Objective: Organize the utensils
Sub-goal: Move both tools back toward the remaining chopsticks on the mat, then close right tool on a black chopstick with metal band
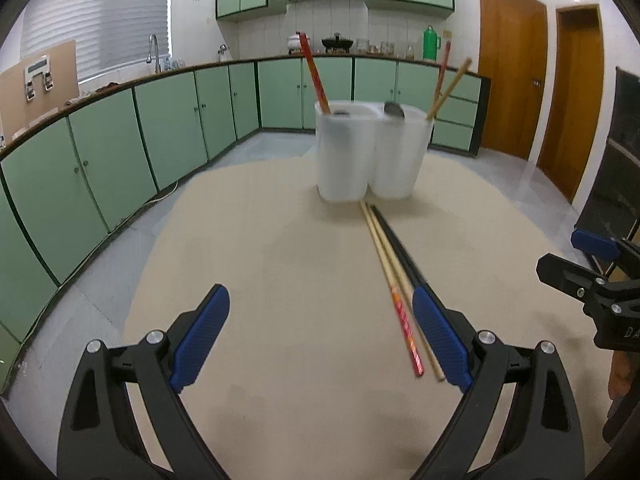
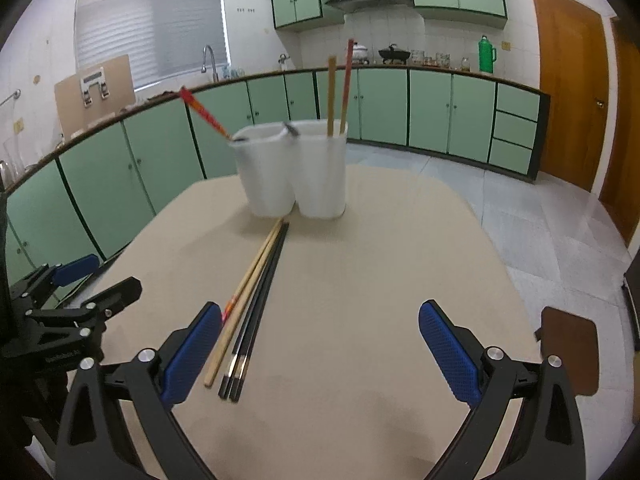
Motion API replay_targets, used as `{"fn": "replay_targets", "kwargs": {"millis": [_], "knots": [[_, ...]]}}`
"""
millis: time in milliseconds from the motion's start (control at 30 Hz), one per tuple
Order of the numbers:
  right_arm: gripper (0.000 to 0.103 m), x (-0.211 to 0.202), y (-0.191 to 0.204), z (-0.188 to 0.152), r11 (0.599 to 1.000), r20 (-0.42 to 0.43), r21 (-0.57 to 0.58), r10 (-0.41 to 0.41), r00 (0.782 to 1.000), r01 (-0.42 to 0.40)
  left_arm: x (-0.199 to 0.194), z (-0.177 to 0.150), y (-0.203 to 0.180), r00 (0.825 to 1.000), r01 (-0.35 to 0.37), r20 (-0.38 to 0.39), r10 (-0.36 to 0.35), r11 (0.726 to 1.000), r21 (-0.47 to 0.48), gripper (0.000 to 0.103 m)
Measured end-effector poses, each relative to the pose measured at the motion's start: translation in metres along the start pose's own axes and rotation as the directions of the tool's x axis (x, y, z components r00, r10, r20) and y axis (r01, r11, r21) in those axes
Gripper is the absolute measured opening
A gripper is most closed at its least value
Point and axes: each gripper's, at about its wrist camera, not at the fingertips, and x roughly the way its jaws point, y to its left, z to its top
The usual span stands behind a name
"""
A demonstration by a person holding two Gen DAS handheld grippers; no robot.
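A white two-compartment utensil holder (image 1: 368, 152) (image 2: 296, 172) stands at the far side of the beige table (image 1: 280, 280) (image 2: 360, 280). It holds a red chopstick (image 1: 314, 76) on the left, a spoon (image 1: 394, 111) and tan and red chopsticks (image 1: 448, 88) on the right. Loose chopsticks lie in a bundle in front of it: tan (image 1: 384, 260) (image 2: 248, 292), red-patterned (image 1: 406, 330) and black (image 2: 260, 300). My left gripper (image 1: 320, 332) is open and empty, the bundle by its right finger. My right gripper (image 2: 320, 344) is open and empty, the bundle by its left finger.
Green kitchen cabinets (image 1: 160, 128) line the left and back under a counter with a sink tap (image 1: 154, 52), pots and a green thermos (image 1: 431, 42). Wooden doors (image 1: 512, 80) stand at the right. A brown stool (image 2: 572, 352) sits beside the table's right edge.
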Motion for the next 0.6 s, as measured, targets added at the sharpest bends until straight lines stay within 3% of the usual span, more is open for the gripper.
{"fn": "replay_targets", "kwargs": {"millis": [500, 600], "knots": [[0.095, 0.027, 0.027, -0.041, 0.997, -0.141, -0.073, -0.008, 0.990, -0.002, 0.021, -0.030, -0.001, 0.994, 0.002, -0.109, -0.004, 1.000, -0.012, 0.090], [0.089, 0.030, 0.030, -0.044, 0.996, -0.160, -0.084, -0.009, 0.987, -0.005, 0.022, -0.029, 0.000, 0.993, 0.004, -0.115, -0.006, 1.000, -0.022, 0.090]]}}
